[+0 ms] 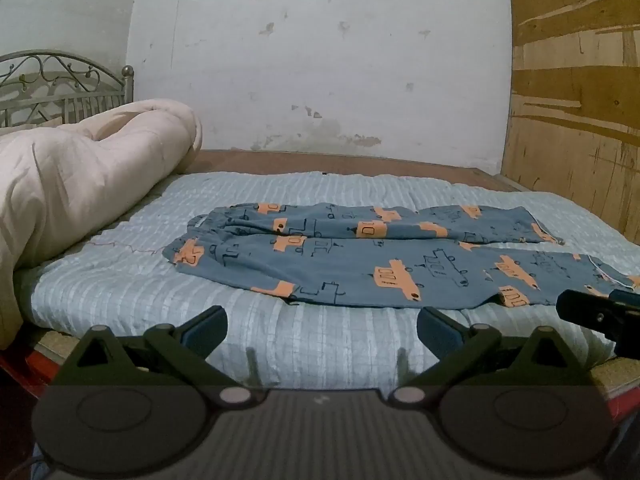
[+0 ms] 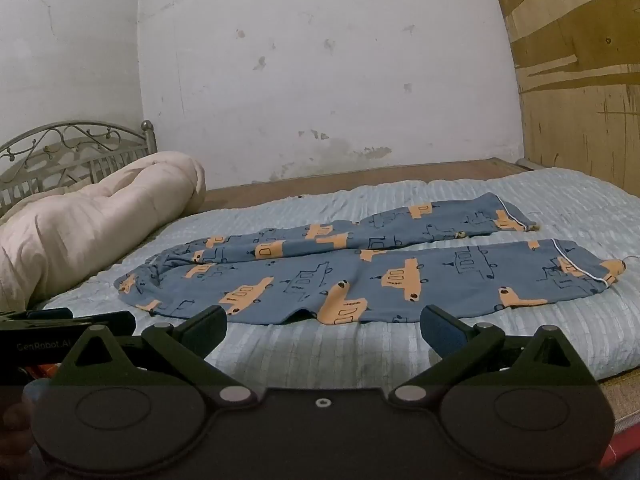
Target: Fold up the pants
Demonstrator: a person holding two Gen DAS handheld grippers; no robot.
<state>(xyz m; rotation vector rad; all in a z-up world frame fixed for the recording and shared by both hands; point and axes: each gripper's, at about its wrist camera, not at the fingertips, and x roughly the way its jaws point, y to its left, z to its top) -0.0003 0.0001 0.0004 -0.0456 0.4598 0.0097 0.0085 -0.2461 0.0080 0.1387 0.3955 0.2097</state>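
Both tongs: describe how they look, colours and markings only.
The left tongs and right tongs match: black angular linkage arms with silver pivot pins, round black housings, dark blue pads on the fingers. White "GenRobot.AI" lettering marks the left one's side in the right wrist view.

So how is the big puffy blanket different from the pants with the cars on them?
The blanket is plain cream; the pants are blue with orange cars. The blanket is bunched in a thick roll; the pants lie spread out flat. The blanket sits by the headboard; the pants lie mid-bed. Both rest on the pale blue bedspread.
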